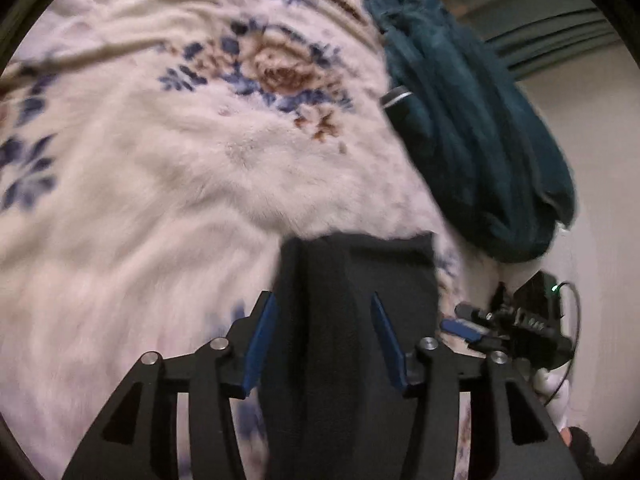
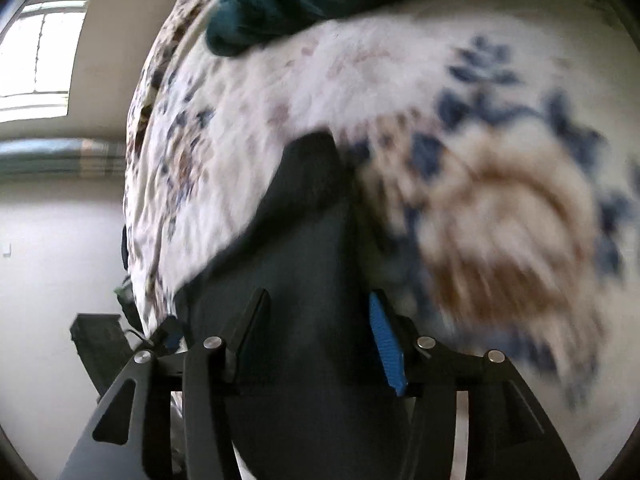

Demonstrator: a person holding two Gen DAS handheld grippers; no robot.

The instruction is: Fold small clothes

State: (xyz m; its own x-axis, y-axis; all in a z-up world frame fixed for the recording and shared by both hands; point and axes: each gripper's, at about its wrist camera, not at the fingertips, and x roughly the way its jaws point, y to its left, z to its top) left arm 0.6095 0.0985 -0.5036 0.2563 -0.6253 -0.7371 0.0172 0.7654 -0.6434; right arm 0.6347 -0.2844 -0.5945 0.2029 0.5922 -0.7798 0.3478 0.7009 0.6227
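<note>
A dark, nearly black garment fills the gap between the blue pads of my left gripper. Its bunched fold stands up past the fingertips, and the jaws are closed on it. The right wrist view shows the same dark garment running between the fingers of my right gripper, which pinches it as well. The cloth hangs down under both grippers. My right gripper also shows at the right edge of the left wrist view, close beside the left one. Both views are blurred.
A fluffy white blanket with blue and brown flowers covers the bed beneath. A crumpled teal cloth lies at the bed's far side, also seen as the teal cloth. A pale wall and a window stand beyond the bed's edge.
</note>
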